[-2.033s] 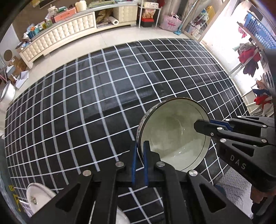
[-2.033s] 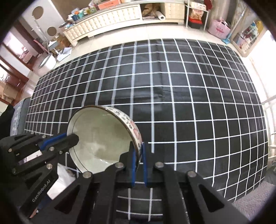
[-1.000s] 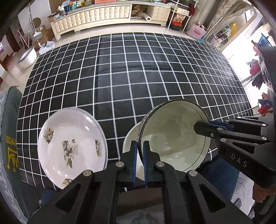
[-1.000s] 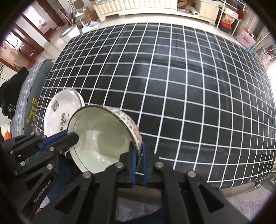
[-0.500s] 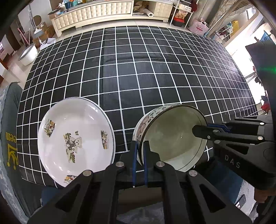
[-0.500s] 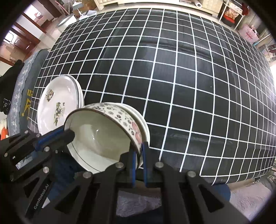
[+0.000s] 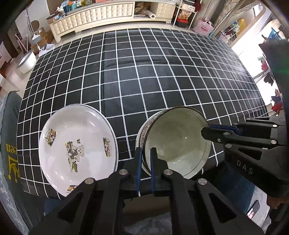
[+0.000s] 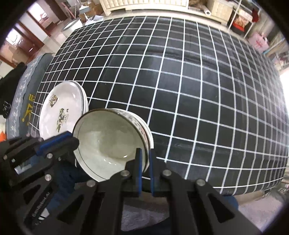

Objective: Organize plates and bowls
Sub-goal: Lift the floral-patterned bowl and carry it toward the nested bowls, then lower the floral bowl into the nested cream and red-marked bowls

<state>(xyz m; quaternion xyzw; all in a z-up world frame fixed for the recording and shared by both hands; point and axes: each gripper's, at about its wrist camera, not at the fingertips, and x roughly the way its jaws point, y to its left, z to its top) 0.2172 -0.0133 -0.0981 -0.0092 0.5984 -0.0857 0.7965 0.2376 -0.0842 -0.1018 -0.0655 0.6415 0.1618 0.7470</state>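
Note:
A white bowl with a floral band (image 7: pixel 178 142) sits nested in another bowl at the near edge of the black checked table (image 7: pixel 144 76). My left gripper (image 7: pixel 145 153) straddles the bowl's left rim, jaws slightly apart. My right gripper (image 8: pixel 144 157) straddles the bowl's (image 8: pixel 106 142) right rim, jaws also slightly apart; it also shows in the left wrist view (image 7: pixel 213 130). A stack of white plates with a bear print (image 7: pixel 77 146) lies to the left of the bowls; it also shows in the right wrist view (image 8: pixel 61 112).
A grey-blue cushioned seat with yellow print (image 7: pixel 9 157) is at the table's left. A white tufted cabinet (image 7: pixel 94 14) and cluttered shelves (image 7: pixel 187 16) stand beyond the far edge. The table's near edge runs just under the bowls.
The bowl has come down from tilted in the air into the lower bowl beside the plates. Both grippers' jaws have loosened a little on its rim.

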